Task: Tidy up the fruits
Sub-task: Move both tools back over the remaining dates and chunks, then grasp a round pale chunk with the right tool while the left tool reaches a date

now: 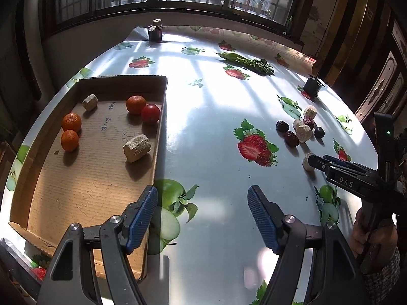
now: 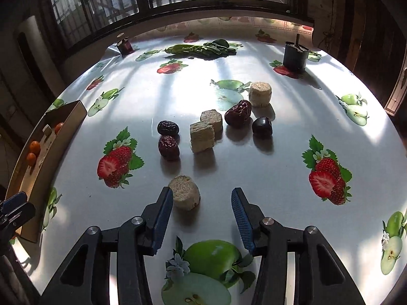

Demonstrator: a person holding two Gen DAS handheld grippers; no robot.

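On the glossy table [image 2: 254, 167], our right tongs [image 2: 202, 217] stand open around the pale chunk [image 2: 184, 195], left tongs [image 1: 203, 218] open and empty; it may slip sideways.

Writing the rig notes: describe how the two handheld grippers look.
Both the left gripper and right gripper have black angular linkage arms with silver pivot pins and ribbed blue pads. The right one carries white "DAS" lettering and a small green light.

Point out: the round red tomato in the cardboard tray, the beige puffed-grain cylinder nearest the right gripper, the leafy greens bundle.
Round red tomato [image 1: 150, 113]: left wrist view, centre of its skin.
Beige puffed-grain cylinder [image 2: 184, 196]: right wrist view, its top face.
Leafy greens bundle [image 2: 201, 48]: right wrist view, middle of the leaves.
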